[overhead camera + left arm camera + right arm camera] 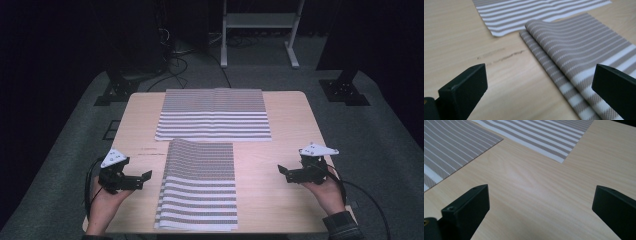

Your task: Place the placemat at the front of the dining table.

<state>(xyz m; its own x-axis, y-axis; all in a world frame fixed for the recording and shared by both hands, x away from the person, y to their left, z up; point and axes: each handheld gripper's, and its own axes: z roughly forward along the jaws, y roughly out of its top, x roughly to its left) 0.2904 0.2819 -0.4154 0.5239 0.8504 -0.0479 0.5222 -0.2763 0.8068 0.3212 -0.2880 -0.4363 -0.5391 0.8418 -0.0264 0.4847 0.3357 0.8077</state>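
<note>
Two grey-and-white striped cloths lie on a light wooden table (pixel 285 120). The far cloth (pixel 214 114) is spread flat across the back. The near cloth (pixel 199 184) is folded, its doubled left edge showing in the left gripper view (pixel 564 57). My left gripper (pixel 145 177) is held just left of the near cloth, jaws wide open and holding nothing (pixel 539 95). My right gripper (pixel 281 172) hovers open over bare wood to the right of that cloth (pixel 539 215). In the right gripper view the near cloth (pixel 451 152) is at the left and the far cloth (pixel 544 135) at the top.
A person's hands hold both grippers from the near edge. Cables trail from each gripper. Beyond the table stand black stand bases (pixel 344 90) and a white frame (pixel 260 30) on grey carpet. A dark scuff mark (pixel 506 56) shows on the wood.
</note>
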